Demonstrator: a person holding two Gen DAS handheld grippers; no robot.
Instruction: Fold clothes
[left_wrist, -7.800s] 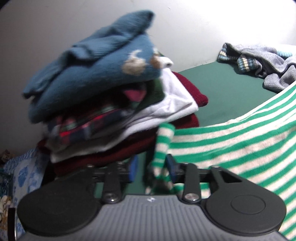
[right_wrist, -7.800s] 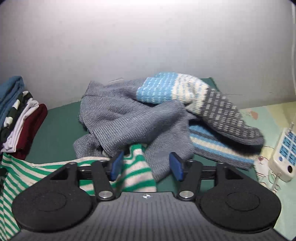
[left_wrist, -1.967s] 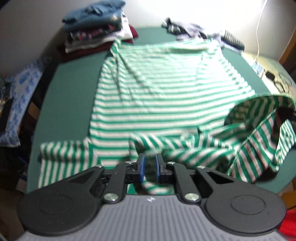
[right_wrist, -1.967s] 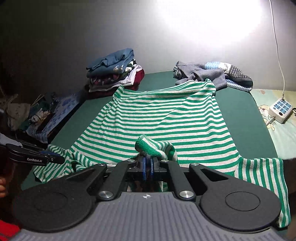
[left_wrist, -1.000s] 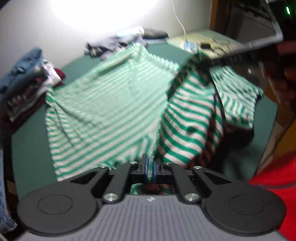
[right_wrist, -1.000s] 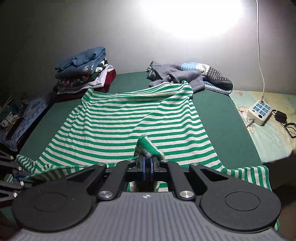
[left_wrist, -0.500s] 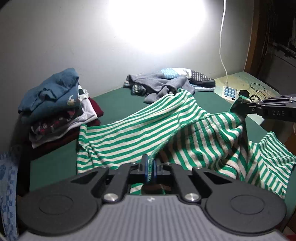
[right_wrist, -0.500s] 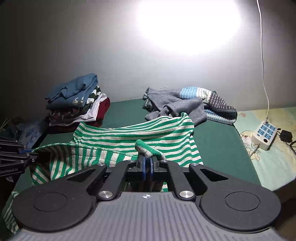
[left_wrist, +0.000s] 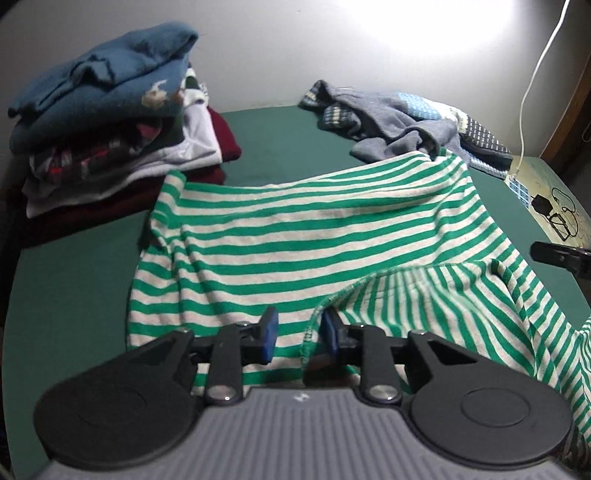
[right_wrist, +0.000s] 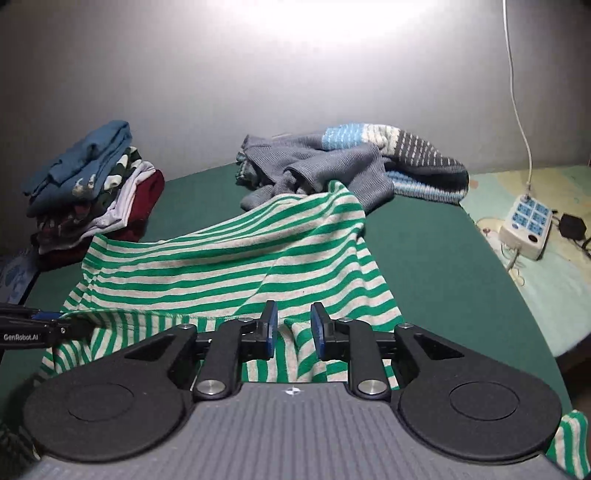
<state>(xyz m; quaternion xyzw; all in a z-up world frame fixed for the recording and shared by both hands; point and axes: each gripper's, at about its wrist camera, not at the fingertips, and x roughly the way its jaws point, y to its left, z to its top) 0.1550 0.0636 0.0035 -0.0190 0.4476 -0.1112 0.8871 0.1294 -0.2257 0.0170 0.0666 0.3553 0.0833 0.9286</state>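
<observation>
Lying on a green table (right_wrist: 436, 258), a striped shirt (left_wrist: 314, 229) sits btwn a folded stack (left_wrist: 110, 103) & a grey sweater (right_wrist: 325, 166). Left gripper (left_wrist: 298, 334) & right gripper (right_wrist: 292, 326) both have jaws spread over its near edge, seemingly not pinching it.

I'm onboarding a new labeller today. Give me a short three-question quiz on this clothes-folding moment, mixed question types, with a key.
1. True or false: the left hand-held gripper is clamped on the striped shirt.
2. Multiple choice: what tops the folded stack? A) a blue sweater B) a yellow towel C) a black jacket
3. Fill in: the unfolded grey knitwear lies on the green surface just beyond the shirt's ____ edge.

Key:
1. False; its jaws are apart, with the shirt's hem between them, and the right hand-held gripper is open too.
2. A, the blue sweater.
3. Far.
</observation>
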